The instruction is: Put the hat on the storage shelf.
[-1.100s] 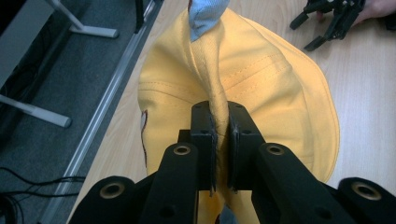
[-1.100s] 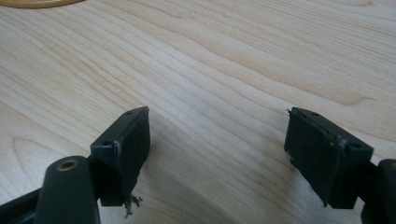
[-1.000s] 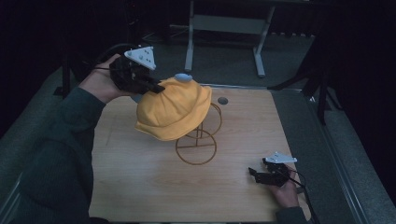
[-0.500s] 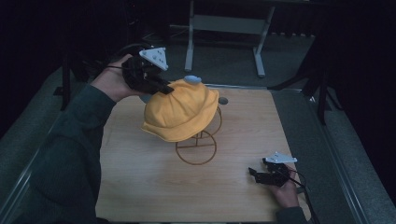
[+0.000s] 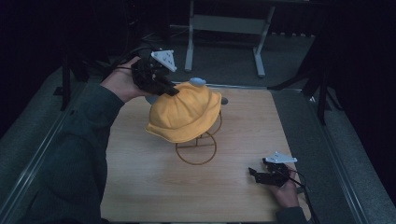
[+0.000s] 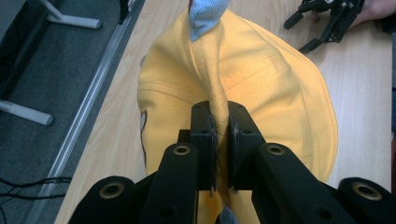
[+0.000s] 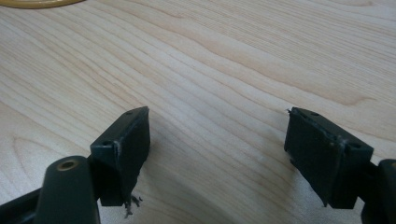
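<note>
Left tool (image 6: 219, 135) is pinching a fold of the yellow hat (image 5: 184, 112), which sits over the wire stand (image 5: 196, 148) mid-bench. Right tool (image 5: 264, 173) rests on the bench (image 5: 140, 172), jaws wide apart.

The left gripper (image 6: 219, 140) pinches a fold of the yellow hat (image 6: 261, 88) above the wooden table (image 6: 359, 79), jaws clamped tight on the fabric

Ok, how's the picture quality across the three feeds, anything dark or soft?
High view: dim, surroundings nearly black, only the pale wooden table and yellow fabric hat read clearly. Left gripper view: bright, hat sharp, left gripper slightly soft up close. Right gripper view: evenly lit, wood grain crisp, no glare.
</note>
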A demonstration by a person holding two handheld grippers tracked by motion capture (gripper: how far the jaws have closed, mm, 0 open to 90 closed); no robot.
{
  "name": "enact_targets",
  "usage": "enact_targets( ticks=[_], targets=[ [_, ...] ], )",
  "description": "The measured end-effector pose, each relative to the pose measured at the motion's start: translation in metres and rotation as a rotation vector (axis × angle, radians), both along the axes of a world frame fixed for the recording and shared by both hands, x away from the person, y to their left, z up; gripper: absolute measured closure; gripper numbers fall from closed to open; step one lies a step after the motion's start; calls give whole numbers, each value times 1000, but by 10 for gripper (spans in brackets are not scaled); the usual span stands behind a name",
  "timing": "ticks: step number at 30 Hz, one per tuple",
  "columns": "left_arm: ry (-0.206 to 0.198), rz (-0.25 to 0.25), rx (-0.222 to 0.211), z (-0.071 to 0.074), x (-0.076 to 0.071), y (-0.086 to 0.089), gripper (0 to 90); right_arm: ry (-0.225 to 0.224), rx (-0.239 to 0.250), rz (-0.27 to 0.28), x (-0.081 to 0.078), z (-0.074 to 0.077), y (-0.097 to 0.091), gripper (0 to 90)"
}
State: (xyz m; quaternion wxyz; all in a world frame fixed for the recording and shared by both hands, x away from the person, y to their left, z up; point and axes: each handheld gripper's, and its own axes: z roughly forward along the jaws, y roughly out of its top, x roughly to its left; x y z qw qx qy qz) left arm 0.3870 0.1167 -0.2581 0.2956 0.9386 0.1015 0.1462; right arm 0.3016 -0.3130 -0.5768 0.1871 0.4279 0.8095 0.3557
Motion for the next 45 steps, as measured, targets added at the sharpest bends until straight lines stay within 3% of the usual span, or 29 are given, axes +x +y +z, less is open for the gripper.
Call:
enact_targets(
  ticks=[18, 33, 45],
  targets=[
    [11, 6, 39, -8, 7, -22, 827, 1, 0, 0, 0, 0, 0, 220],
    [15, 11, 33, -17, 14, -39, 819, -2, -2, 3, 0, 0, 0, 221],
    [0, 15, 23, -30, 17, -63, 784, -1, -2, 2, 0, 0, 0, 221]
  ],
)
